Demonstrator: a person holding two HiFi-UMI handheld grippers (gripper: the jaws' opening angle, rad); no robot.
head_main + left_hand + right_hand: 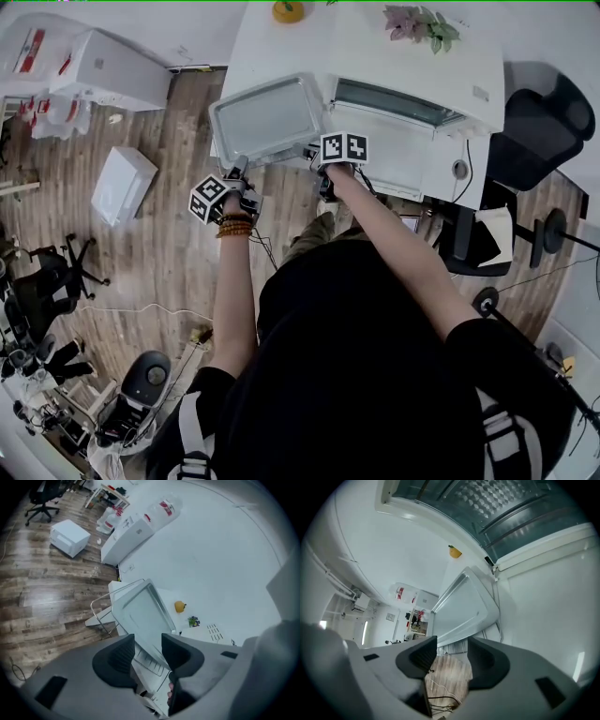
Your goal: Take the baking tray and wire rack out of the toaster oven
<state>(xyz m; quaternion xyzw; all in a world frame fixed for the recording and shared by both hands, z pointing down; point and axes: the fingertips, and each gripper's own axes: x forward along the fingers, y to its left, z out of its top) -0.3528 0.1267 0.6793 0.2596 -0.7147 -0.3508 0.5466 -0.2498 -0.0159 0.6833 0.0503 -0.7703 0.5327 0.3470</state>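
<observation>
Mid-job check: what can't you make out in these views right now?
- Wire rack: left gripper view, mostly covered by the baking tray; only one wire loop shows.
- Toaster oven interior: right gripper view, cut off by the top edge, so only part shows.
- Yellow thing: head view, cut by the top edge, too small to identify.

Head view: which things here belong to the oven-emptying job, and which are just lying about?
Part of the job: baking tray, wire rack, toaster oven, left gripper, right gripper.

Just lying about: yellow object, small plant, white box on the floor, office chair.
</observation>
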